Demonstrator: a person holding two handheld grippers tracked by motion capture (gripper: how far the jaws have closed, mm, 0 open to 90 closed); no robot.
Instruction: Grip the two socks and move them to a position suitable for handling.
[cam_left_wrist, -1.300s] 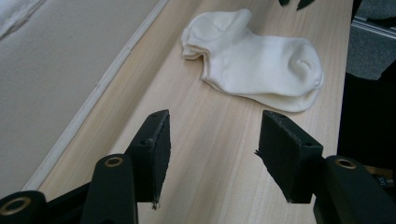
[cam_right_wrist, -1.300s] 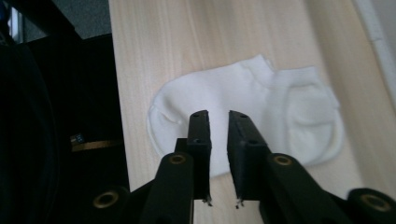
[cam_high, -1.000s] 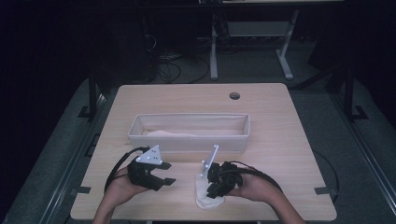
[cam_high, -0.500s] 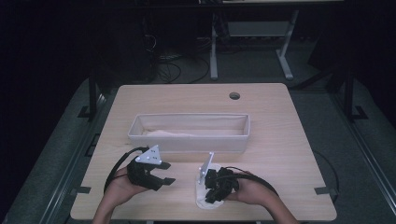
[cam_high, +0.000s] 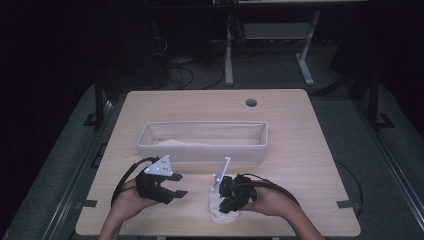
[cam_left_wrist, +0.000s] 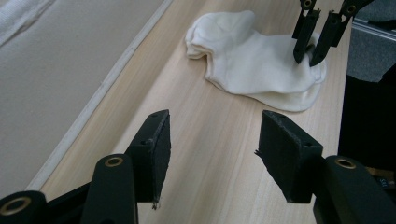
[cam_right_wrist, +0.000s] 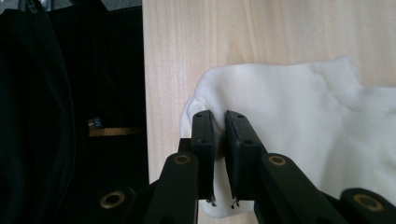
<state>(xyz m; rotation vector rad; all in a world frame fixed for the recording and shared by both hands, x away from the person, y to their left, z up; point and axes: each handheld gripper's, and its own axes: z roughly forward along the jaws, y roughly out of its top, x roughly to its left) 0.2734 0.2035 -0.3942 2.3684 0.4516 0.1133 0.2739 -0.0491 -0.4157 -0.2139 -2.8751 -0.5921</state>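
Claw tips of the right claw (cam_right_wrist: 218, 135) stand nearly together, having just been closing, pinching a fold of the white sock (cam_right_wrist: 299, 121) at lower centre of the high view. Left of it, the left claw (cam_left_wrist: 212, 154) gapes wide over bare wood, holding nothing. Both rest on the pale wooden surface (cam_high: 300, 150), where a long fabric bin (cam_high: 202, 149) sits mid-frame. Beyond lie dark carpet, cables and desk legs (cam_high: 229, 55).
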